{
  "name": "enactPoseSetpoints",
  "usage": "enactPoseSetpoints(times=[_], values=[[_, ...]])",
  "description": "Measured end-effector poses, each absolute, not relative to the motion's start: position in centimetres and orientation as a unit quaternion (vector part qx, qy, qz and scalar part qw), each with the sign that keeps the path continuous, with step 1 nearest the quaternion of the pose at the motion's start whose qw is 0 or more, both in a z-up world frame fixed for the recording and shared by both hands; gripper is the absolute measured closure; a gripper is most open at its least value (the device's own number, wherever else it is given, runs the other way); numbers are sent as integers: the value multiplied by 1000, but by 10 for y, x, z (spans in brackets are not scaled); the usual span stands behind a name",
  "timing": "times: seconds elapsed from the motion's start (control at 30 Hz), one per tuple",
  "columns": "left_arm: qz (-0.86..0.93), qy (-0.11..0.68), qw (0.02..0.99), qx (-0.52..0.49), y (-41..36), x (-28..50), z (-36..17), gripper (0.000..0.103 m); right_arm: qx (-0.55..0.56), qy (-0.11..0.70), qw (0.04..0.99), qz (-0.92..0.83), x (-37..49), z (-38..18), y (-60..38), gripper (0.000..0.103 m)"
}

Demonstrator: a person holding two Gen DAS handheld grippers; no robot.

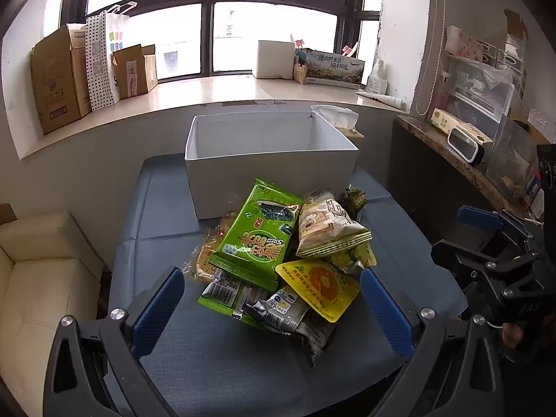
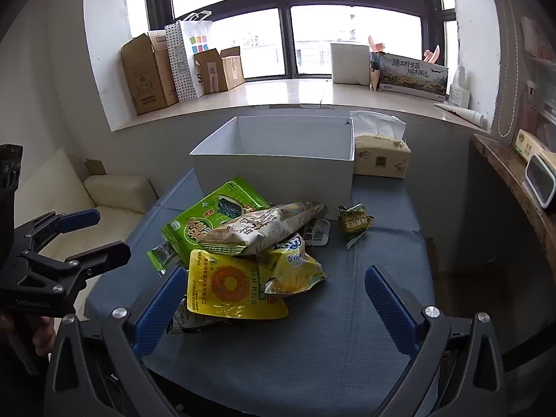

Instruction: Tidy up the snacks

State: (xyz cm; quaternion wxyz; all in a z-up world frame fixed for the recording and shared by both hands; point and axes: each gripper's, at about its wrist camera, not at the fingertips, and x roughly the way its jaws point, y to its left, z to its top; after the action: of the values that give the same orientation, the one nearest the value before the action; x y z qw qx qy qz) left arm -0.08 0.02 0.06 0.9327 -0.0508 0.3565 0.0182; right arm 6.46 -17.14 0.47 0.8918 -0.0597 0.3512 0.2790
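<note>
A heap of snack packets lies on the blue table point(image 1: 222, 365): a big green seaweed bag point(image 1: 257, 232) point(image 2: 201, 219), a beige bag point(image 1: 330, 226) point(image 2: 260, 226), a yellow pouch point(image 1: 323, 285) point(image 2: 229, 285) and several smaller ones. A small green packet point(image 2: 354, 222) lies apart to the right. Behind the heap stands an open white box point(image 1: 271, 166) point(image 2: 278, 170), empty as far as I can see. My left gripper point(image 1: 272, 288) hovers open just short of the heap. My right gripper point(image 2: 274, 288) is also open, with the yellow pouch near its left finger point(image 2: 163, 305).
A tissue pack point(image 2: 382, 156) sits right of the box. A cream sofa point(image 1: 38, 278) is at the left, a cluttered counter point(image 1: 462, 160) at the right. Cardboard boxes point(image 1: 59, 76) and bags line the window sill behind.
</note>
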Motion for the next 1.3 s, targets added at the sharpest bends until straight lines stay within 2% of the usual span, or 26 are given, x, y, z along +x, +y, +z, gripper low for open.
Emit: enactPoseSetpoints(times=[1.3], values=[[7, 362, 931, -45, -6, 2, 1, 0, -59, 353, 892, 277, 65, 5, -175, 0]])
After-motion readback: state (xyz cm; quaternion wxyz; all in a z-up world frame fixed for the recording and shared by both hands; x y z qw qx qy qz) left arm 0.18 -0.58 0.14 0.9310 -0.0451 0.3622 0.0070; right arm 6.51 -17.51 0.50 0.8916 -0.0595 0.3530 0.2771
